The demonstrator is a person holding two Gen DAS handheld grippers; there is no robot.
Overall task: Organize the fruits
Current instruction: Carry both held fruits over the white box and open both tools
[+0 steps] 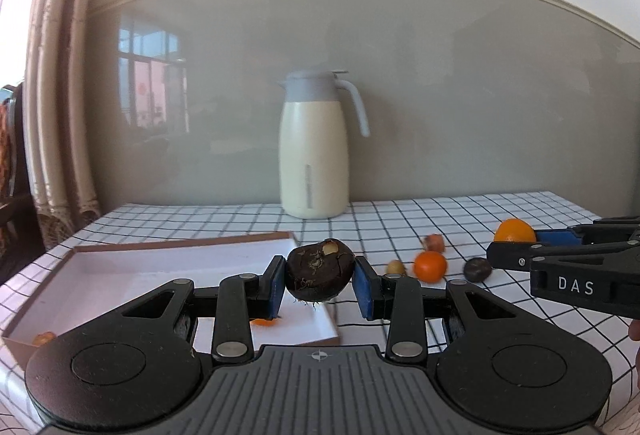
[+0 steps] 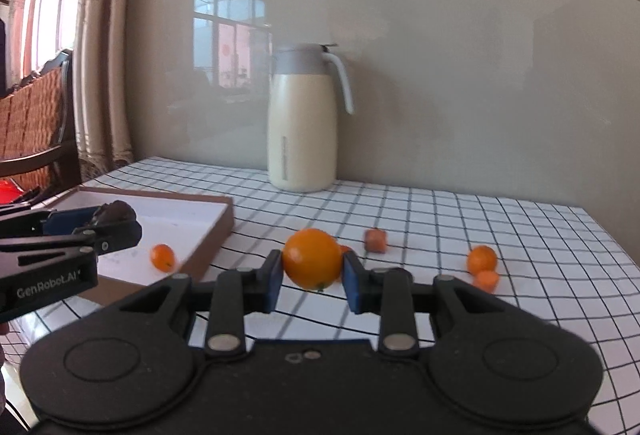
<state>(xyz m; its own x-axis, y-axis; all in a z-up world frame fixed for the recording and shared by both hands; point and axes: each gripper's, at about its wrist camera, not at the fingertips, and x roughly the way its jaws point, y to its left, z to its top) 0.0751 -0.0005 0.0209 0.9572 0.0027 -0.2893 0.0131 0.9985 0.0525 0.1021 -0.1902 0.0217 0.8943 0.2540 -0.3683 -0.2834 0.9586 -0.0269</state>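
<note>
My left gripper (image 1: 320, 285) is shut on a dark brown water chestnut (image 1: 320, 269) and holds it above the near right corner of a shallow brown box (image 1: 120, 267) with a white floor. Small orange fruits (image 1: 264, 322) lie in the box. My right gripper (image 2: 312, 275) is shut on a large orange (image 2: 313, 258) and holds it above the checked tablecloth, right of the box (image 2: 208, 235). Loose on the cloth are an orange (image 1: 430, 266), a dark chestnut (image 1: 477, 269), a yellowish fruit (image 1: 395, 267) and a reddish piece (image 1: 434, 242).
A cream thermos jug (image 1: 314, 151) with a grey lid stands at the back against the wall. More small orange fruits (image 2: 482, 259) lie on the right of the cloth. A curtain (image 1: 60, 95) and a wicker chair (image 2: 36, 115) are at the left.
</note>
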